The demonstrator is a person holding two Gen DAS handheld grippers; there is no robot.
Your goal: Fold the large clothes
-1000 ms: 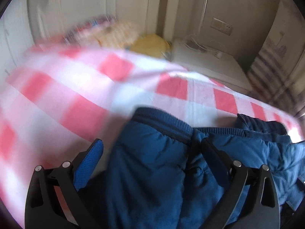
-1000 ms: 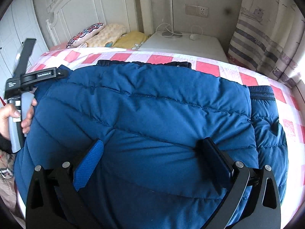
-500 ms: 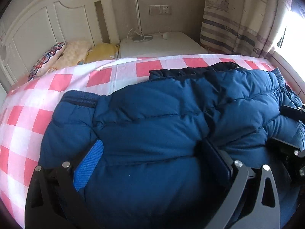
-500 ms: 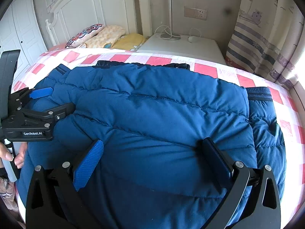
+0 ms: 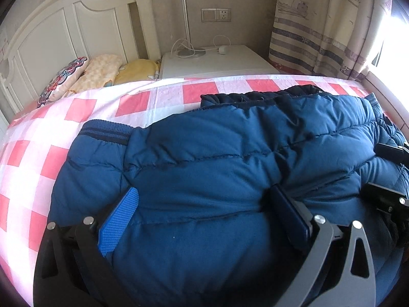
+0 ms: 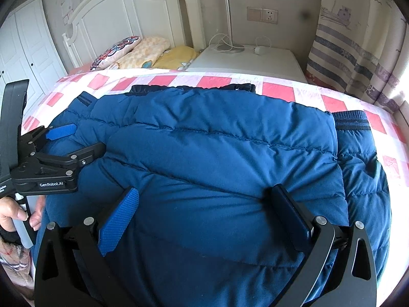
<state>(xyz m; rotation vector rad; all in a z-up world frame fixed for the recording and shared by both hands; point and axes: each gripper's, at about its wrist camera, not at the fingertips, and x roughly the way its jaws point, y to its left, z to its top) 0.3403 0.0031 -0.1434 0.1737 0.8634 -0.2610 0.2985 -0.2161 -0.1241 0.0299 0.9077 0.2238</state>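
Observation:
A large blue puffer jacket (image 5: 230,174) lies on the pink-and-white checked bed (image 5: 84,107); it also shows in the right wrist view (image 6: 217,153). Its ribbed cuffs lie at the left (image 5: 104,133) and at the right (image 6: 350,121). My left gripper (image 5: 204,204) is open, its jaws spread wide and pressed on the jacket's near left part; it also shows in the right wrist view (image 6: 76,140). My right gripper (image 6: 204,204) is open, jaws spread on the jacket's near middle. Part of it shows at the right edge of the left wrist view (image 5: 391,174).
Pillows (image 6: 135,51) lie by the white headboard (image 6: 122,18). A white nightstand (image 6: 255,61) with a lamp base and cables stands behind the bed. A striped curtain (image 6: 358,51) hangs at the right. A white wardrobe (image 6: 23,58) is at the left.
My left gripper swung from the left sleeve cuff round to the jacket's body and settled on it, jaws open. My right gripper has barely moved.

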